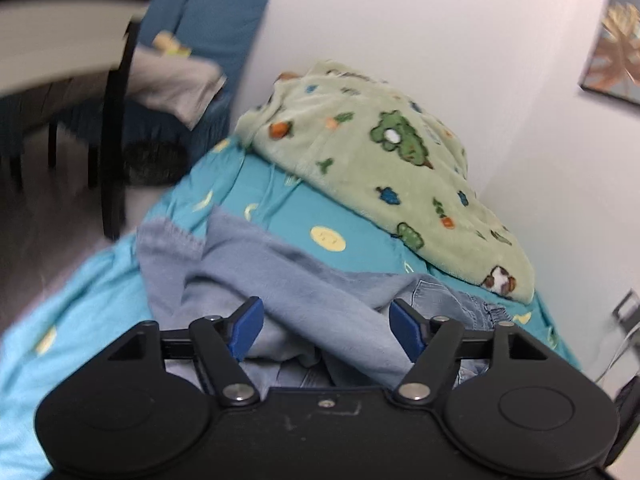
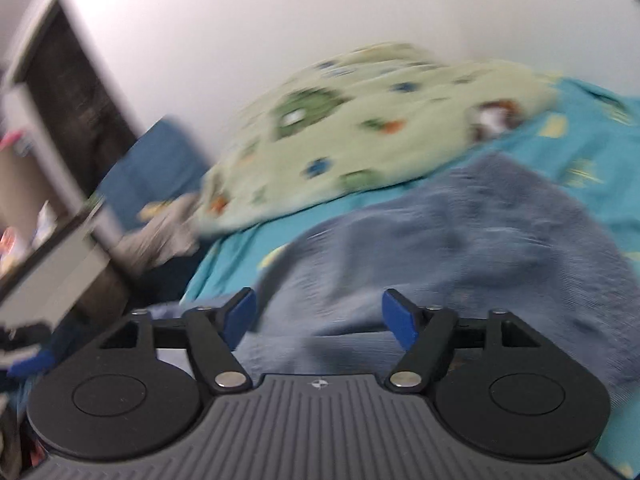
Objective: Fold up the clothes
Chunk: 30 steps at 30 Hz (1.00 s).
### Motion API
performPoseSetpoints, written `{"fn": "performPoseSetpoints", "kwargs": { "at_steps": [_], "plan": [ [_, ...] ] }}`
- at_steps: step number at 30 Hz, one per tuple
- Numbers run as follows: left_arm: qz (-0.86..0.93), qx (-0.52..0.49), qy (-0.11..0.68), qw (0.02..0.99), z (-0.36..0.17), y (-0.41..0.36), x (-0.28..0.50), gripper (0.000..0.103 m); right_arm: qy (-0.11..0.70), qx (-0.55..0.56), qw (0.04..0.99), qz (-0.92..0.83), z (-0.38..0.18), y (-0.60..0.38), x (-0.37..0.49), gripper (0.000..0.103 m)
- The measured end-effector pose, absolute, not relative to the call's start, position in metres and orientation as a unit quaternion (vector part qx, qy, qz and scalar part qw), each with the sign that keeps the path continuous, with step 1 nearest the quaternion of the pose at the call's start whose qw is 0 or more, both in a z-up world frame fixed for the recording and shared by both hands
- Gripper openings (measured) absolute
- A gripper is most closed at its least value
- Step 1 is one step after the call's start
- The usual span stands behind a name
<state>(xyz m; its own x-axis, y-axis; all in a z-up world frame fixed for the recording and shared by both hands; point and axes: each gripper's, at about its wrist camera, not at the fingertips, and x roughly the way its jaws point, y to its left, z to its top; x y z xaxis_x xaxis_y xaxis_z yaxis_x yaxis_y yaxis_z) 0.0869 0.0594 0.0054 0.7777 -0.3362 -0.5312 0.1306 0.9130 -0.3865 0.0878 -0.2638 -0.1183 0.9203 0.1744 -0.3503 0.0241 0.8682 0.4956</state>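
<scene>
Two grippers hang over a crumpled blue-grey garment (image 1: 280,280) lying on the near part of a turquoise bedsheet (image 1: 280,208). Left gripper (image 1: 326,330): fingers spread wide, gripping nothing. Right gripper (image 2: 320,314): likewise released. Farther back, toward the right, a green patterned blanket (image 1: 380,168) lies heaped against the wall.

The pale green cartoon-print blanket (image 1: 384,184) is fuzzy plush fleece, the grey-blue garment (image 1: 288,280) soft brushed cloth over faded blue denim jeans (image 1: 452,300). The teal moon-print bedsheet (image 1: 280,208) looks like smooth matt cotton. The wall's (image 1: 400,20) plain matt.
</scene>
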Motion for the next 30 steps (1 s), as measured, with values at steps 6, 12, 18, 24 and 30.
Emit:
{"fn": "performPoseSetpoints", "kwargs": {
  "at_steps": [6,12,18,24,30],
  "plan": [
    [-0.113,-0.186,0.313,0.924,0.0,0.074,0.099,0.067,0.221,0.186,0.942,0.169,-0.119,-0.22,0.137,0.078],
    [-0.093,-0.203,0.328,0.918,-0.015,0.084,0.116,0.067,0.256,0.103,0.935,0.221,-0.126,-0.163,0.174,0.077],
    [-0.077,-0.288,0.35,0.888,-0.032,0.106,0.129,0.067,0.25,0.041,0.943,0.216,-0.124,-0.143,0.159,0.01],
    [-0.062,-0.337,0.317,0.884,-0.02,0.128,0.116,0.067,0.213,-0.061,0.955,0.2,-0.084,-0.134,0.103,0.006],
    [-0.08,-0.352,0.315,0.878,-0.012,0.134,0.109,0.067,0.271,-0.118,0.932,0.209,-0.084,-0.133,0.055,0.006]
  ]
}}
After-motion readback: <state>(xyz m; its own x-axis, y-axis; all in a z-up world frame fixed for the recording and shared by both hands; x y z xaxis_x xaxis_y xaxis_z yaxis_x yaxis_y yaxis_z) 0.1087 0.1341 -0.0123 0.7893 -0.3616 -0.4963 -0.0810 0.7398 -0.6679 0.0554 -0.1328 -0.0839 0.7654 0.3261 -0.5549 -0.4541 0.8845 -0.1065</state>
